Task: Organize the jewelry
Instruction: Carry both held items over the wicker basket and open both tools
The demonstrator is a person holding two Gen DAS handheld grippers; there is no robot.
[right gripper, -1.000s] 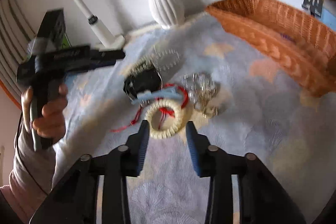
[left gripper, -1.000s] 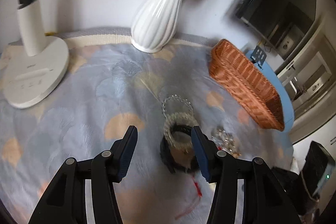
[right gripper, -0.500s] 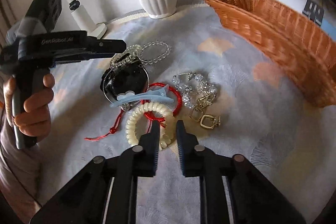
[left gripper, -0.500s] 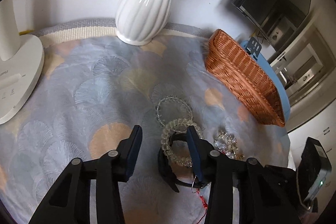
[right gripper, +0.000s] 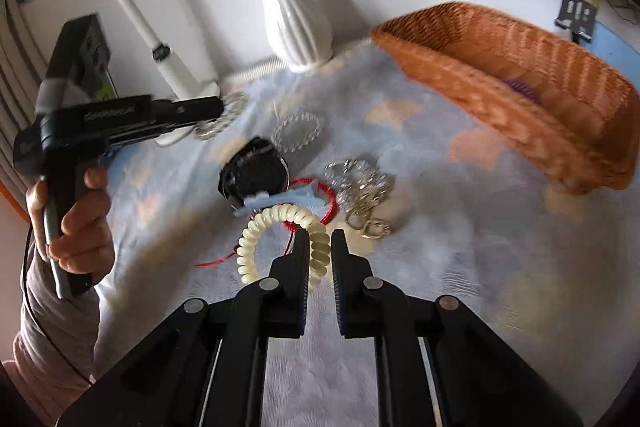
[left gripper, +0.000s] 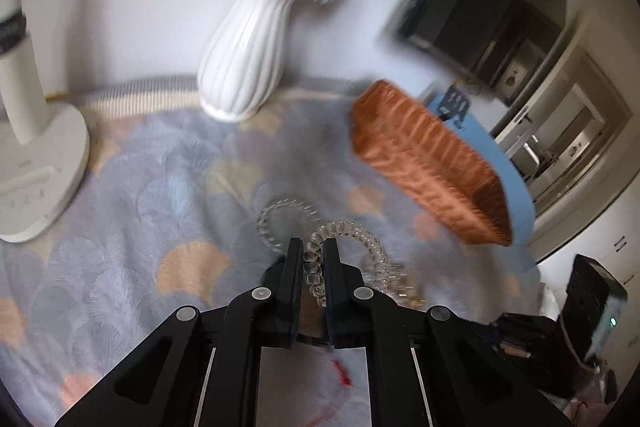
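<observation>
My left gripper (left gripper: 312, 247) is shut on a clear coil bracelet (left gripper: 360, 239) and holds it above the cloth; it also shows in the right wrist view (right gripper: 218, 111). My right gripper (right gripper: 320, 239) is shut on a cream coil bracelet (right gripper: 280, 223), lifted over the pile. On the cloth lie a clear bead bracelet (right gripper: 298, 131), a black band (right gripper: 252, 175), a red cord bracelet (right gripper: 316, 195), a light blue clip (right gripper: 288, 199) and silver and gold pieces (right gripper: 364, 191). The wicker basket (right gripper: 520, 95) stands at the right, with something purple inside.
A white ribbed vase (left gripper: 244, 75) with blue flowers stands at the back by the wall. A white desk lamp base (left gripper: 36, 175) sits at the left. The floral tablecloth (left gripper: 140, 227) covers the table. A dark device (left gripper: 592, 311) lies at the right edge.
Both grippers have closed on their coil bracelets and lifted them off the pile. The left gripper has risen and moved left; both views are blurred by motion.
</observation>
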